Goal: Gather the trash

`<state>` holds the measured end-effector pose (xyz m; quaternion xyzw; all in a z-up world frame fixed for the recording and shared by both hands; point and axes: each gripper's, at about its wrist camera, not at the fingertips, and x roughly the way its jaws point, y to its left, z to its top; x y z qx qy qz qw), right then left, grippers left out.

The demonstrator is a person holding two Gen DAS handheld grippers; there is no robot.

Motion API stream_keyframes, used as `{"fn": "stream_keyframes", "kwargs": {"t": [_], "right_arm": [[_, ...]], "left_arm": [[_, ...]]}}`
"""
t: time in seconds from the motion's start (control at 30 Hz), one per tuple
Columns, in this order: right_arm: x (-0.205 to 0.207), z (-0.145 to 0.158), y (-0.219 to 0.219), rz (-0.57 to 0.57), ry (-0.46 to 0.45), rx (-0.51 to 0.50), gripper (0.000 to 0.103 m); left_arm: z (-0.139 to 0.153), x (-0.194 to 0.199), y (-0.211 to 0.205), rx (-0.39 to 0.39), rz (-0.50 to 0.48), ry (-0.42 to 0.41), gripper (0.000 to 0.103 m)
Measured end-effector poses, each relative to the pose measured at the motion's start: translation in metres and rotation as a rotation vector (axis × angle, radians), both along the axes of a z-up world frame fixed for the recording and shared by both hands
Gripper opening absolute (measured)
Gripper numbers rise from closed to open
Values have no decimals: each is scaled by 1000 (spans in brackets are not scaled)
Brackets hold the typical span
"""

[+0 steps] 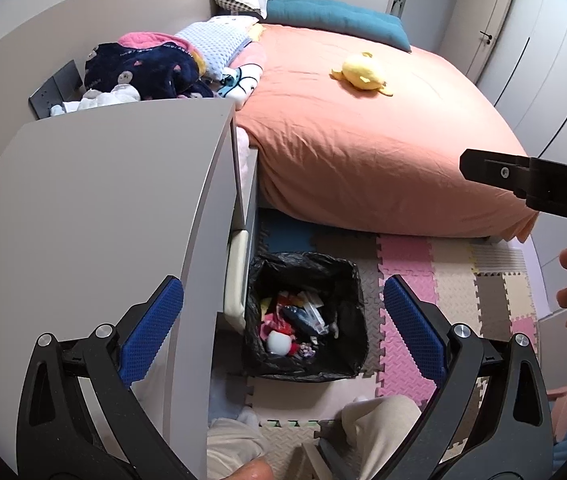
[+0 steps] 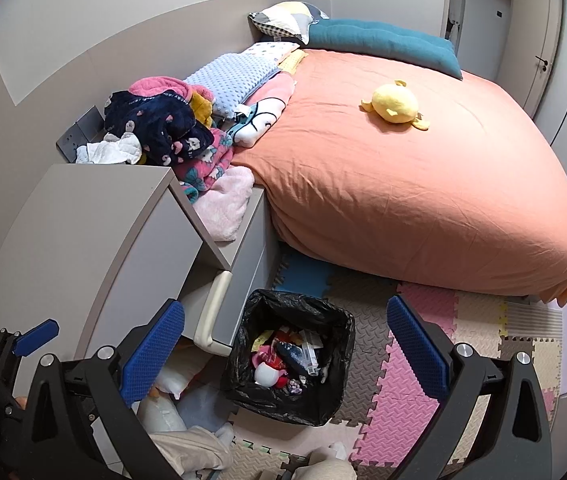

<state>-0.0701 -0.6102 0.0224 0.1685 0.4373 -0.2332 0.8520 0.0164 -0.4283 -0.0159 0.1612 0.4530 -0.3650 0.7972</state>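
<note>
Left wrist view first: left gripper (image 1: 283, 320) hanging high over the floor, blue-padded fingers (image 1: 153, 330) spread wide, nothing between them. Straight below, framed by the two pads, a trash bin (image 1: 303, 316) lined with a black bag, standing on the foam puzzle mat (image 1: 411, 264) just beside the grey cabinet (image 1: 123, 208). Inside the bin, a jumble of trash (image 1: 297, 326): colourful wrappers, something white and round. Beyond, the bed (image 1: 363, 140) under an orange cover, a yellow plush toy (image 1: 363, 72) lying on it, a heap of clothes (image 1: 143, 72) at the near-left corner. At the right edge, part of the right gripper (image 1: 531, 184), black body only, fingers out of sight.

Over to the right wrist view: right gripper (image 2: 285, 354) also up above the floor, blue fingers (image 2: 417, 352) wide apart and holding nothing. Same bin (image 2: 251, 376) between the pads, trash (image 2: 287, 360) piled inside. One blue pad of the left gripper (image 2: 37, 336) poking in at the far left, over the cabinet (image 2: 95, 240). Clothes (image 2: 163, 128) spilling off the bed (image 2: 423, 192) toward the cabinet; plush toy (image 2: 395, 104) well apart from the bin.
</note>
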Motion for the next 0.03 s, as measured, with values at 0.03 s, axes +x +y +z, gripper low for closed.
{"fn": "stream_keyframes", "kwargs": {"t": [0.03], "right_arm": [[0, 1, -1, 0, 0, 0, 101]], "left_arm": [[0, 0, 0, 1, -1, 2, 97]]}}
